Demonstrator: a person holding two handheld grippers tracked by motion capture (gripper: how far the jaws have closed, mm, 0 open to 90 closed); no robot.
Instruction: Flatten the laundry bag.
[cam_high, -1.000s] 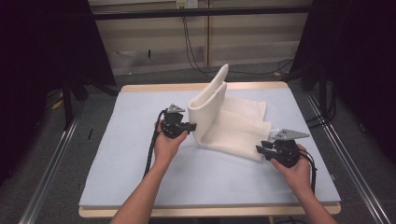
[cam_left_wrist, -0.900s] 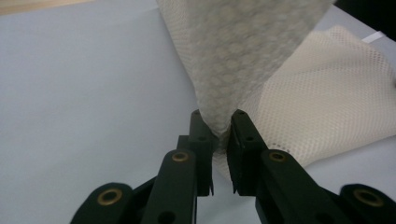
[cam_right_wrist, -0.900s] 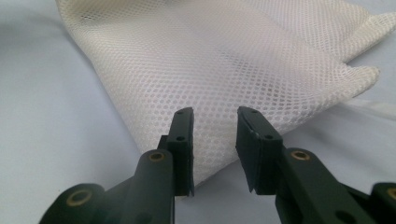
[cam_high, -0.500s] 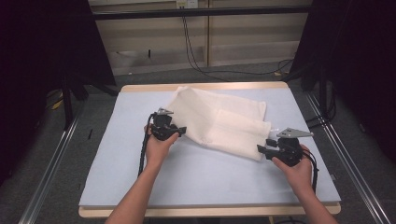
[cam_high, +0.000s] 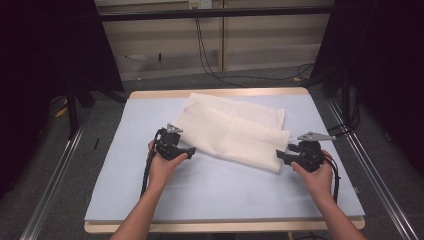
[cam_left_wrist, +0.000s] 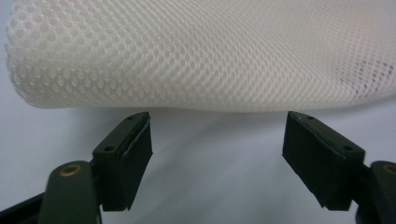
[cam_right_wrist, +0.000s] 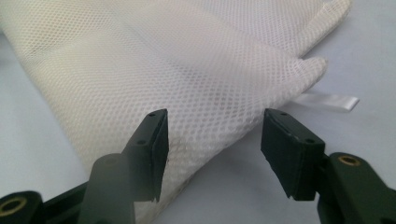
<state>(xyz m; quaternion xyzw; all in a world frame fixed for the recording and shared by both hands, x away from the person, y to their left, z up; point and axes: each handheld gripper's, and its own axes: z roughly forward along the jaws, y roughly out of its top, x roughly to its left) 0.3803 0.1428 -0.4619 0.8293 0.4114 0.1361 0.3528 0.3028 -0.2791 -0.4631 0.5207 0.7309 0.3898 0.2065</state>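
Left gripper (cam_high: 191, 151): fingers (cam_left_wrist: 125, 158) released, just opened, nothing between them; the mesh cloth (cam_high: 235, 131) edge lies just beyond the tips.
Right gripper (cam_high: 280, 156): fingers (cam_right_wrist: 152, 149) released, just opened, straddling the cloth's near corner without pressing it.
Mesh cloth: white, folded flat on the counter (cam_high: 215, 185), between the grippers and beyond them; a white tag (cam_right_wrist: 329, 101) sticks out at its edge.

Lab setup: padded table (cam_high: 125, 200), black curtains (cam_high: 45, 60), floor cables (cam_high: 220, 75).

Table evenly lit, surroundings dark; close-up views soft, slightly blurred.
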